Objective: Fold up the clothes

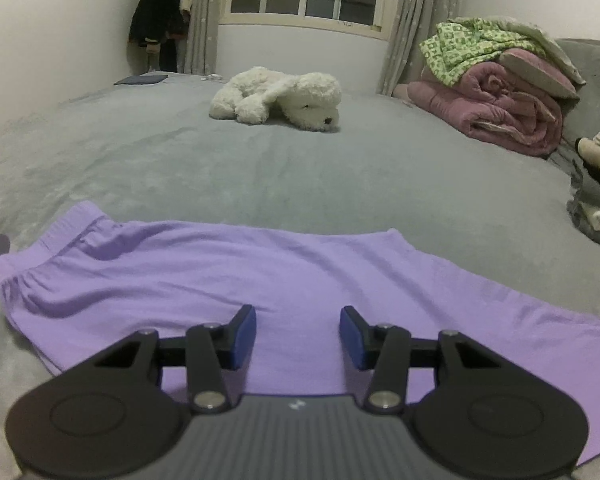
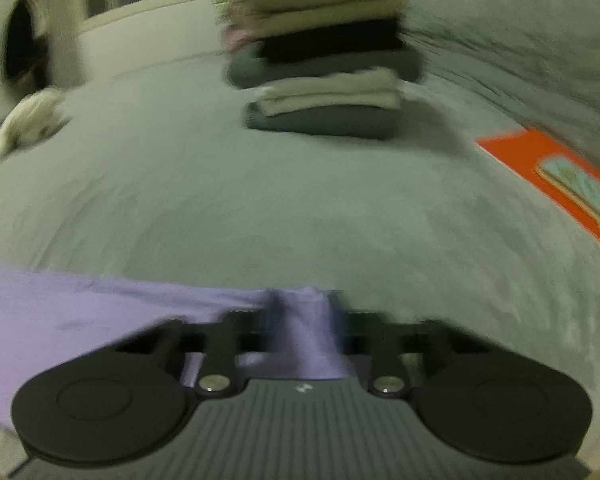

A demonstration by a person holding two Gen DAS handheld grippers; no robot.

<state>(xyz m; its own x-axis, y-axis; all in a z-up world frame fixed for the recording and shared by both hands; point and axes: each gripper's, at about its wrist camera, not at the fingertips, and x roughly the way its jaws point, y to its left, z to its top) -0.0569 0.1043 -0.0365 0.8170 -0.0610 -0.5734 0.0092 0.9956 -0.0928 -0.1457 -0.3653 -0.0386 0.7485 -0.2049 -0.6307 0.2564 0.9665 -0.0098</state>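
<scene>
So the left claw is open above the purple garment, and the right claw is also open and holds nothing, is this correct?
Not fully. The left claw is indeed open above the purple garment. But the right claw is not empty: the right wrist view, though blurred, shows it shut on a bunch of the purple garment between its fingers.

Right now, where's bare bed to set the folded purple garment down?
Best patch: the open grey sheet between the purple garment and the white plush dog. Also bare: the stretch ahead of the right gripper, before the folded stack. Crowded: right side, with the pink quilt and orange box.
</scene>
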